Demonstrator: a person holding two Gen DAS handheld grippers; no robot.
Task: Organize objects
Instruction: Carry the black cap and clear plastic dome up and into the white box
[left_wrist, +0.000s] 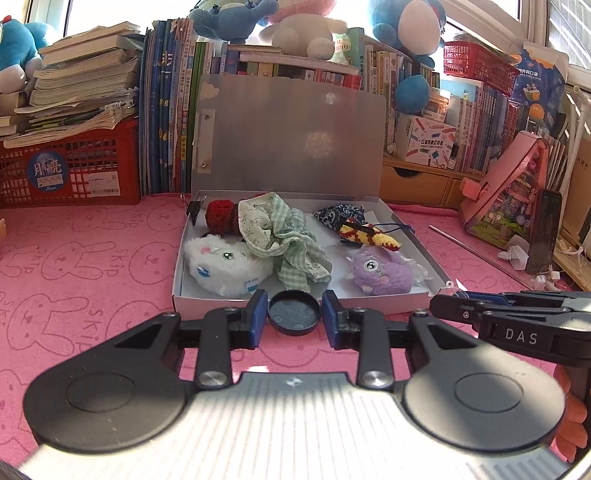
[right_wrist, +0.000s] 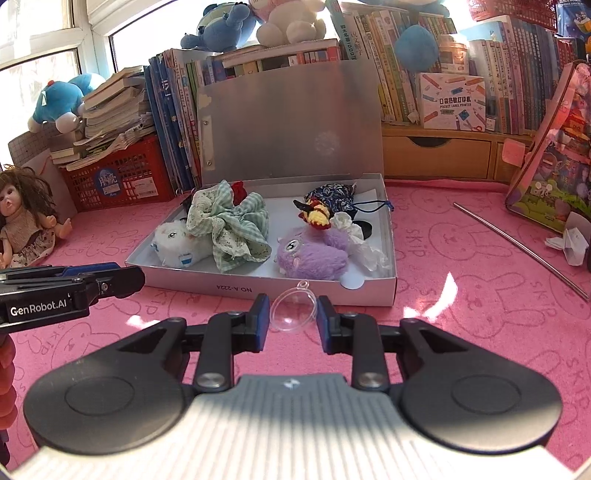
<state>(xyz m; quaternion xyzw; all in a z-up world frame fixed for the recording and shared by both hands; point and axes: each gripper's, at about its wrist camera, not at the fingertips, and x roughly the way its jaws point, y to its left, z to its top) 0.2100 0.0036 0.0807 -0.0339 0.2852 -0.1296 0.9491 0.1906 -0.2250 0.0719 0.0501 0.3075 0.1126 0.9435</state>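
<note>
An open grey box (left_wrist: 295, 303) (right_wrist: 391, 291) sits on the pink cloth with its lid up. Inside lie a white plush (left_wrist: 221, 264) (right_wrist: 177, 242), a green checked cloth (left_wrist: 284, 236) (right_wrist: 232, 229), a purple plush (left_wrist: 380, 269) (right_wrist: 314, 258), a knitted bee (left_wrist: 369, 232) (right_wrist: 317, 216), a blue patterned pouch (left_wrist: 338, 216) (right_wrist: 332, 195) and a red knitted piece (left_wrist: 221, 216). My left gripper (left_wrist: 294, 319) is shut on a round dark lid (left_wrist: 294, 313) just before the box's front wall. My right gripper (right_wrist: 293, 314) is shut on a clear plastic half-shell (right_wrist: 293, 308), also before the box.
Books, red baskets (left_wrist: 70, 170) and plush toys line the back. A doll (right_wrist: 26, 218) sits at the left. A metal rod (right_wrist: 517, 243) and a pink toy case (left_wrist: 513, 192) lie at the right. Each gripper shows at the other view's edge.
</note>
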